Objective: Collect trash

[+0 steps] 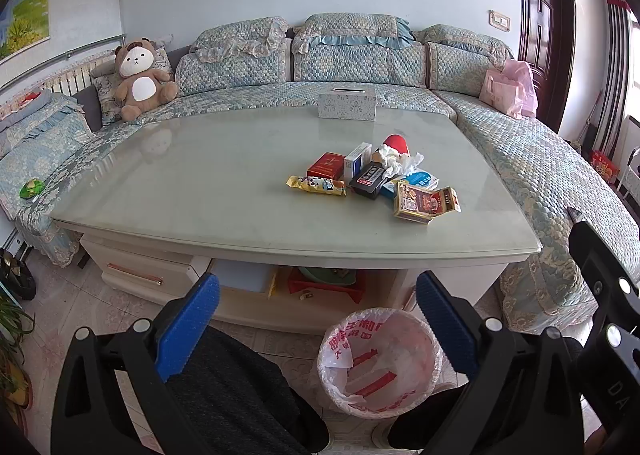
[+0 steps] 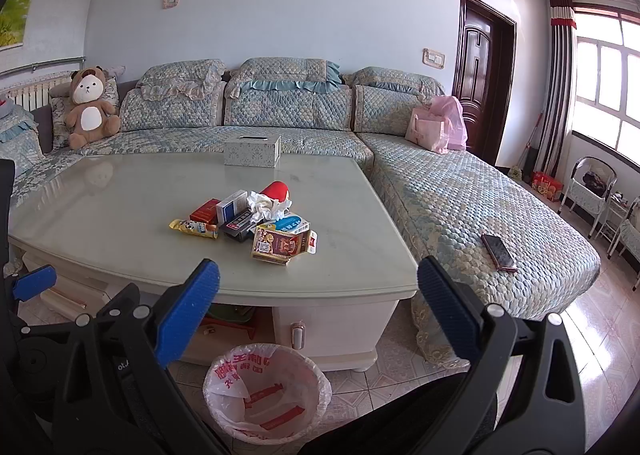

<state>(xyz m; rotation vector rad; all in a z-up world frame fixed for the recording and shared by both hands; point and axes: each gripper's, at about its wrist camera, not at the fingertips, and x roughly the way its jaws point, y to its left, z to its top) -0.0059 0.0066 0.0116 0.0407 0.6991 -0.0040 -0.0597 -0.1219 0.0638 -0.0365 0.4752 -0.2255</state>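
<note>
A pile of trash lies on the glass-topped coffee table (image 1: 200, 183): a yellow snack wrapper (image 1: 316, 185), a red box (image 1: 327, 166), a black box (image 1: 369, 179), a crumpled tissue (image 1: 396, 161), a red object (image 1: 396, 143) and an open red-gold carton (image 1: 424, 203). The pile also shows in the right wrist view (image 2: 256, 223). A bin lined with a white-red bag (image 1: 378, 363) stands on the floor before the table; it also shows in the right wrist view (image 2: 266, 391). My left gripper (image 1: 318, 321) and right gripper (image 2: 318, 315) are open, empty, held short of the table's near edge.
A tissue box (image 1: 347, 106) stands at the table's far edge. A quilted corner sofa (image 2: 460, 199) wraps around the table, with a teddy bear (image 1: 138, 79), pink bags (image 2: 438, 131) and a phone (image 2: 499, 251) on it. A door (image 2: 480, 75) and chairs (image 2: 592, 191) are at the right.
</note>
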